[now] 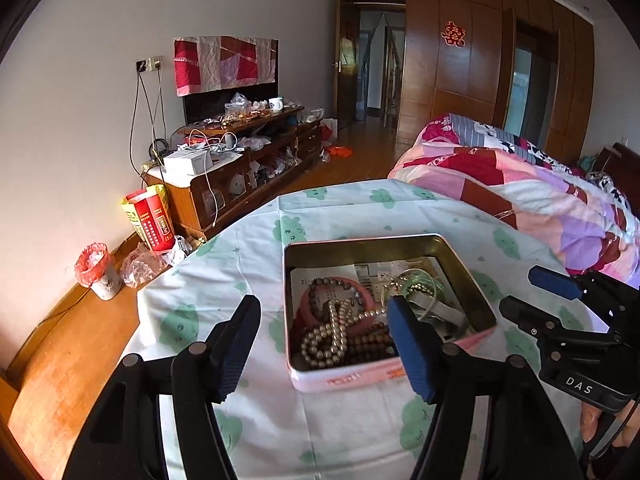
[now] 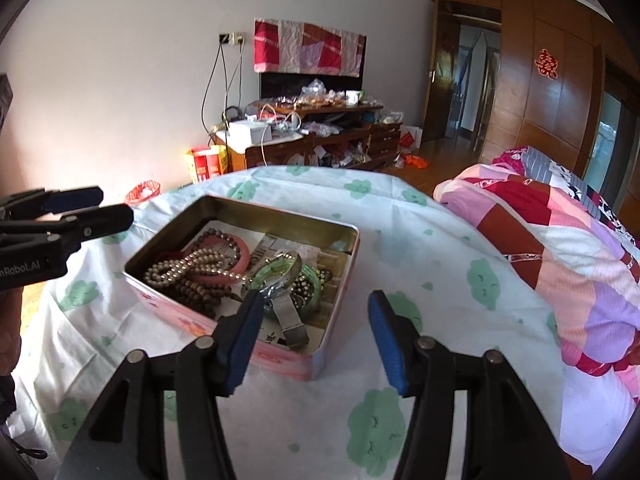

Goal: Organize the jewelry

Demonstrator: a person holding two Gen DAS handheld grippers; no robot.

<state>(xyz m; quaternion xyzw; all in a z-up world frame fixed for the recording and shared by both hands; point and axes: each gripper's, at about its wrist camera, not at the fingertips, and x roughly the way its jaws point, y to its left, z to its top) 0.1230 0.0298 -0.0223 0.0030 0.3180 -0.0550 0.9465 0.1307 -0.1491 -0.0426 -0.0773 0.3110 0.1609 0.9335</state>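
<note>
On tablecloth, pink tin w/ pearl necklace, bangles, both hand-held grippers released, empty.

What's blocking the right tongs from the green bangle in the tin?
Nothing visible. The tin has no lid on it, and the green bangle lies on top at its near right side, a metal watch band beside it. The right tongs are open, empty, just short of the rim.

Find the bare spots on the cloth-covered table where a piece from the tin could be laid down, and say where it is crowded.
The cloth lies bare between the tin and the quilt, and along the near edge below the tin. Bare cloth also runs left of the tin. The tin's inside is crowded: pearl strand, brown beads and green bangle overlap.
</note>
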